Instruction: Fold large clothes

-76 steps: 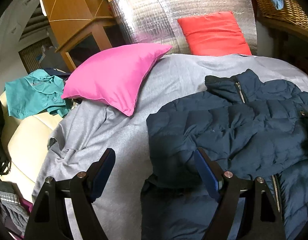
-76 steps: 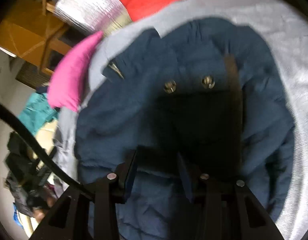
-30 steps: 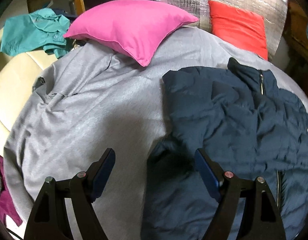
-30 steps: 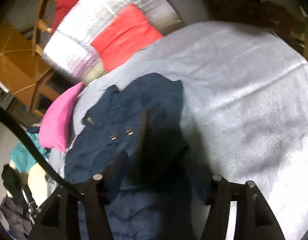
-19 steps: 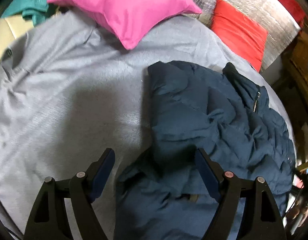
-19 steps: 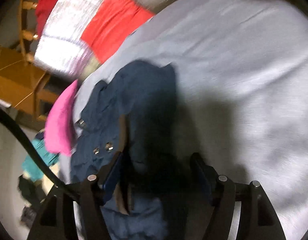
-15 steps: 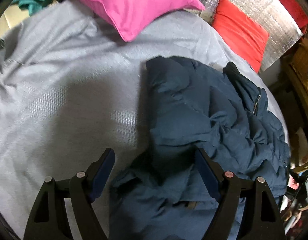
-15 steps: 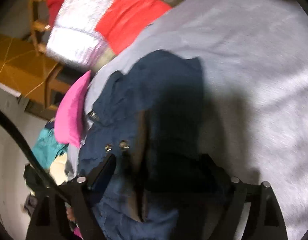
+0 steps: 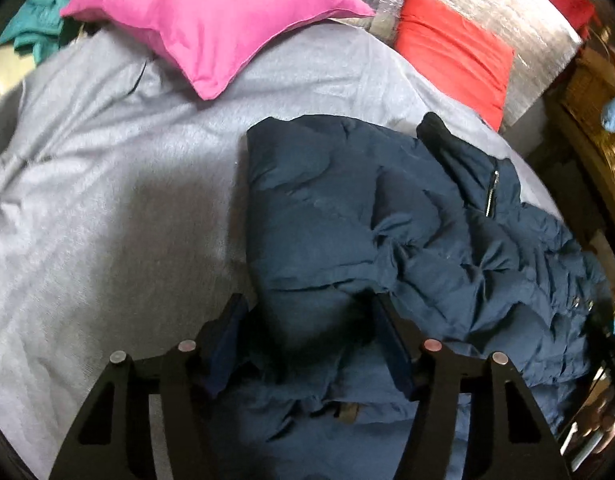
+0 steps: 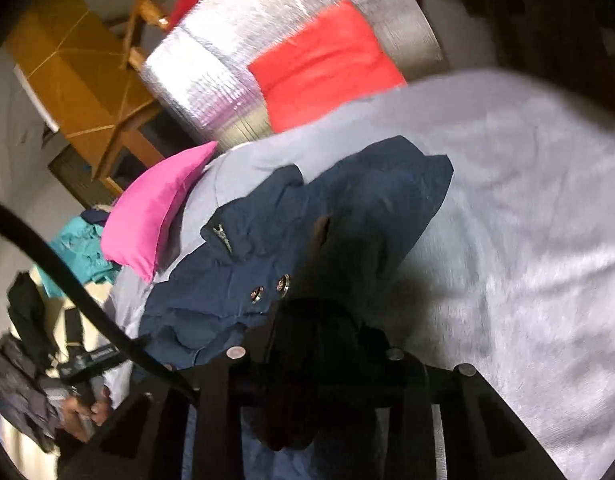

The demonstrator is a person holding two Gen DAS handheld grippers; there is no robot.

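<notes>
A navy quilted jacket [image 9: 387,232] lies crumpled on the grey bedspread [image 9: 107,200], collar and zipper toward the red pillow. My left gripper [image 9: 307,320] is low over its near left edge, with the jaws partly closed around a bulge of the fabric. In the right wrist view the jacket [image 10: 307,216] shows its snap buttons, and my right gripper [image 10: 315,344] is shut on a dark bunch of its fabric, which hides the fingertips.
A pink pillow [image 9: 211,12] and a red pillow [image 9: 455,52] lie at the head of the bed before a silver foil panel [image 10: 275,44]. Teal clothing [image 9: 39,12] lies at far left. A wooden cabinet [image 10: 79,76] and wicker furniture [image 9: 595,92] flank the bed.
My left gripper has dropped onto the jacket's edge and its jaws have narrowed around the fabric. My right gripper, open earlier, has closed on jacket fabric.
</notes>
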